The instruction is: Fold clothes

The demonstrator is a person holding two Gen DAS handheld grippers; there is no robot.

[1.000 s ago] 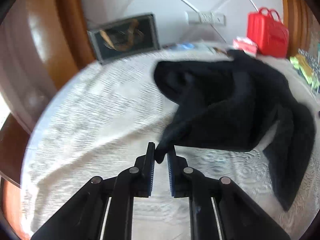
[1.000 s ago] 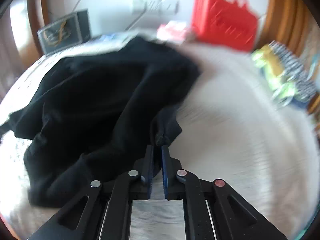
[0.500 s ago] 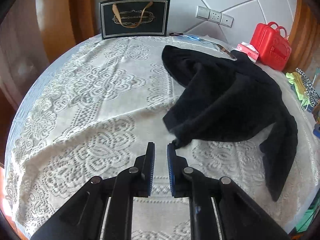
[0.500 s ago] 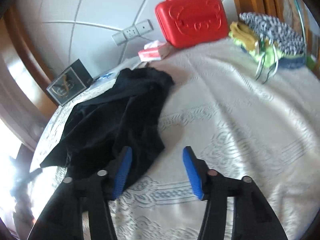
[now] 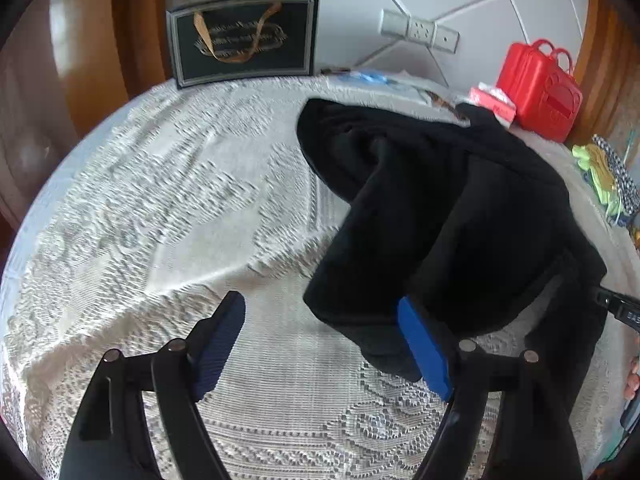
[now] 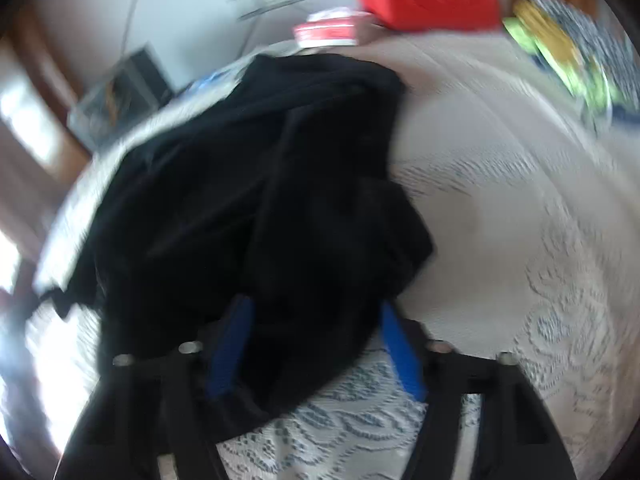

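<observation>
The left gripper point(image 5: 320, 332) stood with its jaws spread wide, having just been opening; its blue pads point(image 5: 424, 354) pressed on nothing. A low fold of the black garment point(image 5: 448, 216) lay against the inner face of the right-hand pad, while the other pad hung over bare cloth beside the garment's near edge.

The right gripper point(image 6: 316, 340) had its jaws apart, having just been closing, with a thick bunch of the black garment point(image 6: 272, 200) lying between its blue pads point(image 6: 400, 352). That view was blurred by motion, so whether the pads pinched the fabric could not be told.

The garment lay crumpled in a heap on the white lace bedspread point(image 5: 160, 200), one dark length trailing down from the heap toward the right edge of the left wrist view. Beyond the garment, against the pale padded wall, stood a black gift bag point(image 5: 244, 40) with a tan handle, well apart from it. A red case point(image 5: 540, 88) sat past the garment's far right end, with a small red and white box point(image 5: 494, 102) just beside the case and close to the cloth. Yellow-green and patterned items point(image 5: 604, 176) lay to the right of the garment.
</observation>
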